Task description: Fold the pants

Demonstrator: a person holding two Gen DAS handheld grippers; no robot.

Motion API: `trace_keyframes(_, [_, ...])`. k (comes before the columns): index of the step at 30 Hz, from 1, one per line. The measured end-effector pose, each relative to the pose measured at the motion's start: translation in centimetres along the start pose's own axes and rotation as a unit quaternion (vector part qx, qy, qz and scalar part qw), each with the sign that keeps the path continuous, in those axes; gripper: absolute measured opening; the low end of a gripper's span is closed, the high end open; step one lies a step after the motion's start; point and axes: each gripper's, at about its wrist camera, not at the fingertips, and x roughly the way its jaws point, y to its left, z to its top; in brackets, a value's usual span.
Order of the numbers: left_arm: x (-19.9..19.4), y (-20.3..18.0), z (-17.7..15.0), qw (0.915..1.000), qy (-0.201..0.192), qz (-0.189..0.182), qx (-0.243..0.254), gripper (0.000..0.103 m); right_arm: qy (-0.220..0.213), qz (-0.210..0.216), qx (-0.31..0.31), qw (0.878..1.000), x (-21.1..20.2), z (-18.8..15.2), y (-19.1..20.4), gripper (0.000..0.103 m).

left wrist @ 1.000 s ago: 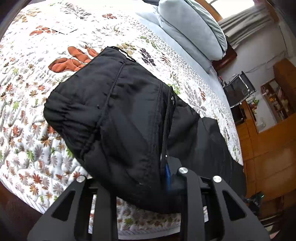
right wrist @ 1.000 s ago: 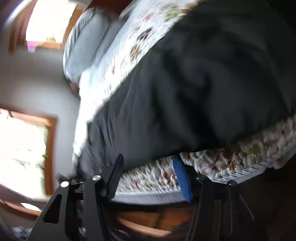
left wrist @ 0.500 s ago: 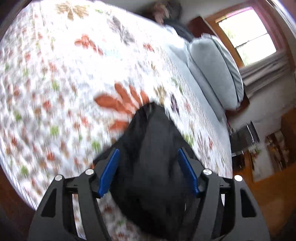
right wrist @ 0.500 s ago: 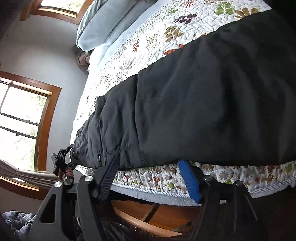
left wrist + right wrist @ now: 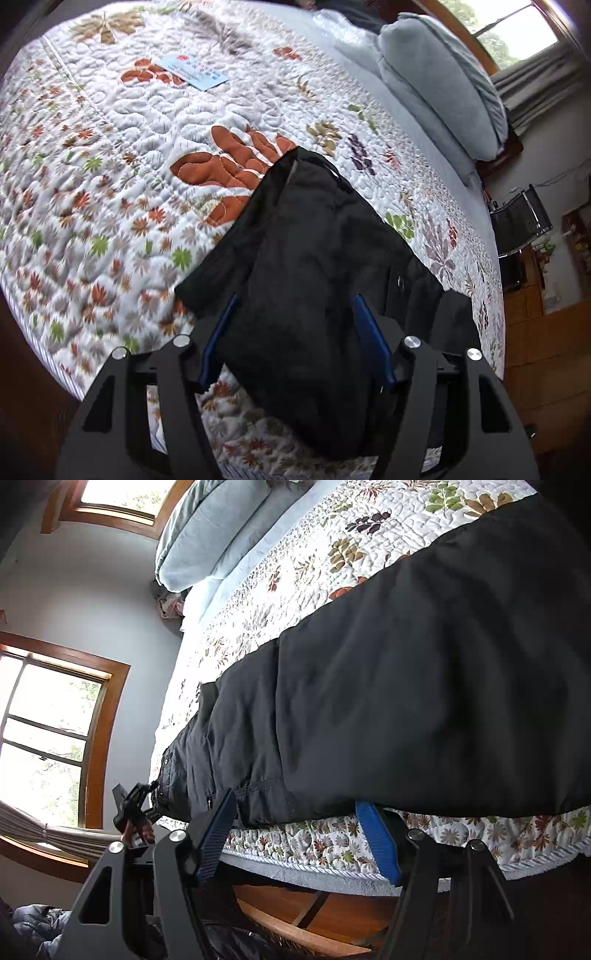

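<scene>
The left gripper is a matte black frame of angular plates with triangular cut-outs, joined by four round silver screw heads, and each of its two fingers carries a flat blue pad on the inner face. The right gripper has the same build: black skeletal arms, silver screws at the joints, and ribbed blue pads lining the fingers. In the right wrist view, the other gripper's black frame shows small at the left.
</scene>
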Motion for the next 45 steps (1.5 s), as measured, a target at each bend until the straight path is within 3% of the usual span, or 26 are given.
trace_keyframes(2, [-0.2,-0.5,-0.5,0.9998,-0.015,0.007,0.008,0.066,0.001,-0.003,-0.002,1.0,0.2,0.1,0.1,0.069])
trace_keyframes(4, [0.2,-0.6,-0.3,0.9999,-0.012,-0.007,0.009,0.053,0.001,-0.003,0.0,1.0,0.3,0.3,0.1,0.069])
trace_keyframes(7, [0.7,-0.8,0.8,0.9997,-0.017,-0.016,0.007,0.022,-0.001,-0.002,0.0,1.0,0.1,0.2,0.2,0.069])
trace_keyframes(8, [0.6,-0.8,1.0,0.9996,-0.019,-0.018,0.007,0.017,-0.002,0.0,0.0,1.0,0.1,0.2,0.3,0.069])
trace_keyframes(12, [0.2,-1.5,3.1,0.9981,-0.037,-0.049,0.009,0.012,-0.003,0.013,-0.004,1.0,0.3,0.3,0.8,0.069])
trace_keyframes(16, [0.3,-1.1,2.2,0.9989,-0.034,-0.023,0.022,0.012,0.0,0.008,-0.015,1.0,0.9,0.3,1.1,0.073])
trace_keyframes(19, [2.0,1.1,0.5,0.9998,-0.016,-0.001,0.008,0.014,0.0,0.02,0.001,1.0,0.9,0.2,0.2,0.073])
trace_keyframes(22, [1.2,1.1,0.3,0.9992,-0.037,-0.008,0.009,0.019,-0.012,0.046,0.002,0.999,-0.8,-0.3,-0.2,0.073])
trace_keyframes(25, [-0.5,1.2,0.6,0.9983,-0.056,0.005,-0.011,0.041,-0.05,0.065,0.001,0.997,-4.7,-1.1,-1.4,0.074])
trace_keyframes(27, [-2.5,1.1,0.7,0.9951,-0.09,0.039,-0.014,0.055,-0.096,0.061,0.015,0.993,-8.0,-1.6,-2.9,0.079])
trace_keyframes(28, [-3.3,0.9,0.6,0.9932,-0.103,0.053,-0.011,0.055,-0.133,0.05,0.038,0.989,-10.6,-1.9,-4.7,0.081])
trace_keyframes(31, [-5.9,-0.6,0.1,0.9885,-0.138,0.06,0.014,0.057,-0.189,0.017,0.11,0.976,-15.1,-2.7,-9.3,0.081])
trace_keyframes(36, [-6.1,-5.2,-1.7,0.9893,-0.128,0.012,0.068,0.065,-0.231,-0.023,0.217,0.948,-18.8,-4.9,-16.3,0.081])
trace_keyframes(41, [-3.1,-8.3,-3.6,0.99,-0.091,-0.013,0.107,0.065,-0.267,0.028,0.271,0.925,-19.4,-5.3,-20.9,0.08])
trace_keyframes(42, [-2.5,-8.7,-3.9,0.9896,-0.086,-0.017,0.115,0.066,-0.271,0.024,0.269,0.924,-19.5,-5.0,-21.2,0.078])
trace_keyframes(44, [-1.6,-9.0,-4.4,0.9886,-0.077,-0.008,0.129,0.068,-0.274,0.007,0.263,0.925,-19.5,-4.2,-21.6,0.063])
trace_keyframes(45, [-0.9,-9.1,-4.5,0.9874,-0.069,0.008,0.142,0.07,-0.275,0.006,0.258,0.926,-19.6,-3.9,-21.7,0.043])
